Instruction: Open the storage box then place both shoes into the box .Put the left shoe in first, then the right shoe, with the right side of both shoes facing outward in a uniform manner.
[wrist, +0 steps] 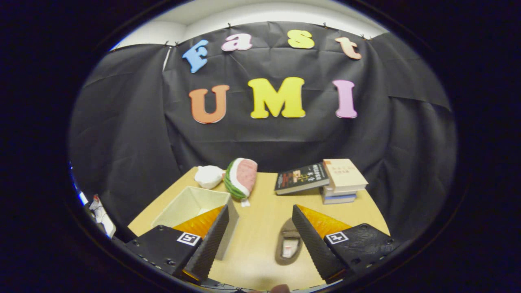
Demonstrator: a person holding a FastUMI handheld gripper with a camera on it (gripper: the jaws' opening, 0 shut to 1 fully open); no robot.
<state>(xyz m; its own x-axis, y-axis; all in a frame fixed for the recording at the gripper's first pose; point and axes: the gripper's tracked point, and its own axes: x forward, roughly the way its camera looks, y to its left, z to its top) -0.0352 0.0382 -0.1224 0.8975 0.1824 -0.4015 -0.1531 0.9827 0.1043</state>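
Note:
My gripper (260,240) hangs open above the wooden table (264,191), nothing between its fingers. A cream storage box (191,203) stands open-topped to the left, partly behind the left finger (211,240); I cannot make out anything inside it. A grey-brown shoe (288,243) lies flat on the table just inside the right finger (313,244), its opening facing up and a pale insole showing. The shoe's right edge is hidden by that finger.
At the back of the table lie a watermelon-slice plush (242,178) and a white crumpled thing (209,176). A dark book (301,178) leans on a stack of books (344,181) at the back right. Black cloth walls surround the table.

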